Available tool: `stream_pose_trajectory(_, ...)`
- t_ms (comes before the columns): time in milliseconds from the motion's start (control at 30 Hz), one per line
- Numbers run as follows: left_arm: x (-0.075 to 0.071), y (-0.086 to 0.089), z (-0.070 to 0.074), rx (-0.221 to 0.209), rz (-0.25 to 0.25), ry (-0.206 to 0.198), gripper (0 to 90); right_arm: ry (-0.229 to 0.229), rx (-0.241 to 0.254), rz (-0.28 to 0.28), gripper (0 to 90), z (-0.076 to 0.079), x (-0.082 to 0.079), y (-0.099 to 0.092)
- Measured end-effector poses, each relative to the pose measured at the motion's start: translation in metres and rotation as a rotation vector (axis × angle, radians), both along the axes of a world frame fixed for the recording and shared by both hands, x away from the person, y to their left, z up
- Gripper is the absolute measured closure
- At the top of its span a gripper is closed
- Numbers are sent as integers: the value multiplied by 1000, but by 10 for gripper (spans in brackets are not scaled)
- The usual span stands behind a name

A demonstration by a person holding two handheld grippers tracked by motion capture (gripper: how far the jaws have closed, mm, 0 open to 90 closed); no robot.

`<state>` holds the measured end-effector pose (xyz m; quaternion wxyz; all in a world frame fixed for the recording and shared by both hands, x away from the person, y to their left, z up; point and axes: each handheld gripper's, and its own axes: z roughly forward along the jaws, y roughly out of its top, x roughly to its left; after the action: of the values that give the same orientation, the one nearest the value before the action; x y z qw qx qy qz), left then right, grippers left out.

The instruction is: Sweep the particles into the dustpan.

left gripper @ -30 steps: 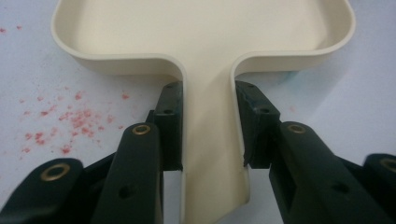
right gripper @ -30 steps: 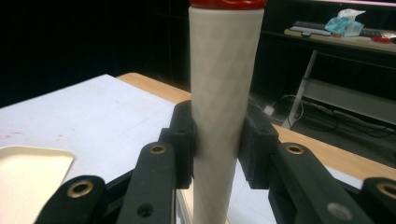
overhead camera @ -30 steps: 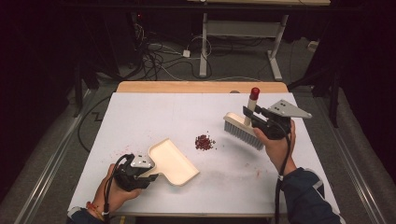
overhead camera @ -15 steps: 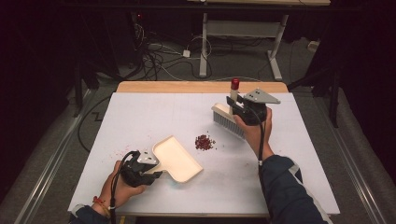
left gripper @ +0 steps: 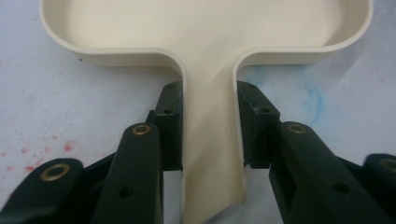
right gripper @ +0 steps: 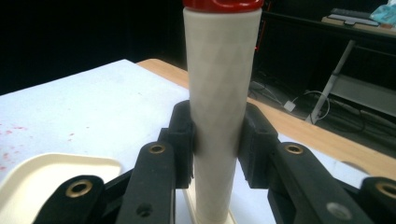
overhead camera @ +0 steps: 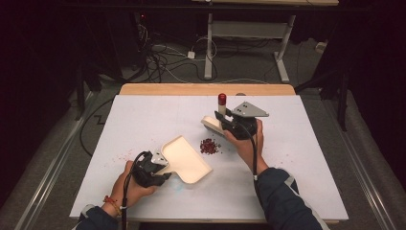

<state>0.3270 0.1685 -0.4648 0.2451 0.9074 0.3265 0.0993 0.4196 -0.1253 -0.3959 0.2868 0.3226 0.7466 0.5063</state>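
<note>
Bristles hidden behind right claw (overhead camera: 225, 122) clamping brush handle (right gripper: 222, 107); left claw (left gripper: 208, 126) grips dustpan (left gripper: 205, 32).

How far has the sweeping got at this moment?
Done: both tools are gripped. The left hand-held gripper clamps the dustpan handle; the right hand-held gripper clamps the brush handle. In hand: the brush sits just behind the red crumbs, with the pan's mouth alongside. Left: sweeping; the pile lies on the table, not in the pan.
</note>
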Motion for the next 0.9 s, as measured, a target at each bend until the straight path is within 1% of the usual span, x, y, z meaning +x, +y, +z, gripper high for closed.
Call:
stream_pose_trajectory(67,0,-1,0,4,2,1,643,-8,-32,3,693,-2,-6,8)
stream_pose_trajectory(200,0,0,-1,-1,2,8,642,-14,-44,-1,693,-2,-8,10)
stream_pose_trajectory(233,1,1,-2,-8,6,14,643,-11,-37,-7,693,-1,-8,9)
stream_pose_trajectory(267,1,2,-5,-21,15,33,643,-10,-32,-4,693,-2,-7,8)
stream_pose_trajectory(367,1,2,-5,-16,17,34,643,0,-14,-12,693,-2,-6,6)
stream_pose_trajectory(433,1,2,-4,-13,18,33,643,-1,-8,-11,693,-2,-6,6)
stream_pose_trajectory(533,1,2,-5,-17,19,34,642,0,-12,-8,693,-2,-6,6)
stream_pose_trajectory(667,1,1,-6,-16,20,32,642,-11,-32,17,695,-2,-6,5)
stream_pose_trajectory(900,1,2,-6,-14,17,32,642,-8,-27,24,696,0,-5,-1)
